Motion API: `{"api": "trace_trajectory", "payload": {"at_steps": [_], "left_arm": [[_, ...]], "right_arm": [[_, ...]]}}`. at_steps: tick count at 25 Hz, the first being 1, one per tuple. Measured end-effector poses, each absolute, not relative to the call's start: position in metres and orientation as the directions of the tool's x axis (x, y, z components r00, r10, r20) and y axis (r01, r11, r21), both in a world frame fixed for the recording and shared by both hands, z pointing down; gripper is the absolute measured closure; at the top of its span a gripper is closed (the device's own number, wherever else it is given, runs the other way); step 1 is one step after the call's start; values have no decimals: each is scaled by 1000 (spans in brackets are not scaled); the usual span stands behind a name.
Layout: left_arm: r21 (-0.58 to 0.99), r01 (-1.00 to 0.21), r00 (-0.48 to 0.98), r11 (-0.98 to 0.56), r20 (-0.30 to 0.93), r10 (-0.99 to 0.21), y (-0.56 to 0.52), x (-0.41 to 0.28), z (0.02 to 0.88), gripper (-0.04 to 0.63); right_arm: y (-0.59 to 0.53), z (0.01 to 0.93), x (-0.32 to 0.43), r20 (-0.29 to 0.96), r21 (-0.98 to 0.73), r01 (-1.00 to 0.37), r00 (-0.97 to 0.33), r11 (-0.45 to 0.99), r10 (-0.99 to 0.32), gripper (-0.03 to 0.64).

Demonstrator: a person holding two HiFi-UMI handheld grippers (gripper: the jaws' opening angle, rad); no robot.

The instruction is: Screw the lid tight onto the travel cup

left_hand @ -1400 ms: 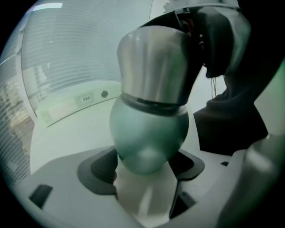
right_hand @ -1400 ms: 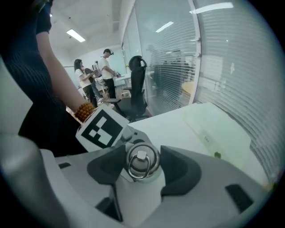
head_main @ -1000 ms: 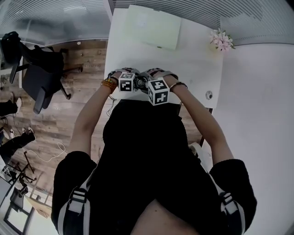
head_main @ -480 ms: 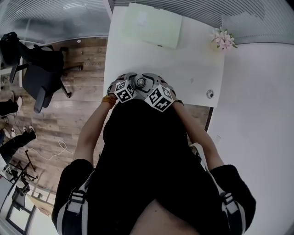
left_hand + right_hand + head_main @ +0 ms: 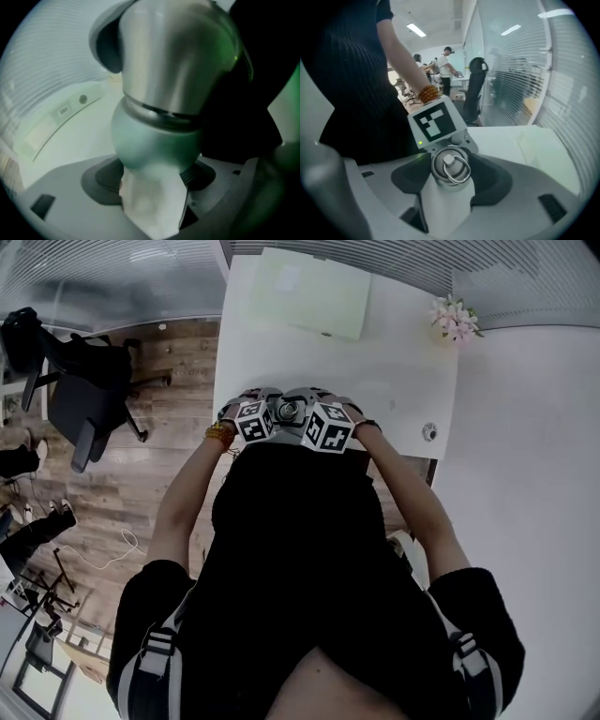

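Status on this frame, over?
Left gripper clamped on travel cup. Right gripper jaws just closing on ring-topped lid. Nothing in the way.

The travel cup (image 5: 289,411) was over the table's (image 5: 398,371) near edge; a mat (image 5: 314,292) lay far back; flowers (image 5: 454,322) far right.

A white table (image 5: 394,381) is set on a wooden floor (image 5: 169,427); a black office chair (image 5: 80,395) is seen beside blind-covered glass walls (image 5: 112,277).
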State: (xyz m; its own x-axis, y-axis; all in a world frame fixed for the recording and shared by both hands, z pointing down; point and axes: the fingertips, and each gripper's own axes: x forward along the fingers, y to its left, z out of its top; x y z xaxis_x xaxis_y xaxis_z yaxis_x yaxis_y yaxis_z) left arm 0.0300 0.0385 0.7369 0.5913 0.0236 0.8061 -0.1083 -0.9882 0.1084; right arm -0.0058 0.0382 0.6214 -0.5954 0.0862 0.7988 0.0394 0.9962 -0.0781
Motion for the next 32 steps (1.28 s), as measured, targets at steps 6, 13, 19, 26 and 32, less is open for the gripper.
{"api": "trace_trajectory", "payload": {"at_steps": [6,13,19,26,32], "left_arm": [[122,158,532,-980,826,189,42,27,739,232],[94,-159,637,-983,770,-30,38,27,734,232],[94,-385,607,-918,775,-175,38,24,736,232],[102,-182,600,-978,799,-28,43,23,739,232],[124,104,520,-987,839,160,51,17,741,232]], "right_arm": [[42,623,-7,832,-87,214,-522,973,189,354],[22,598,8,703,-145,-236,-707,961,-68,293],[33,615,4,745,-92,-287,-655,954,-125,350],[40,619,-3,734,-86,-79,-679,993,10,365],[44,619,-3,756,-106,105,-638,989,149,360]]}}
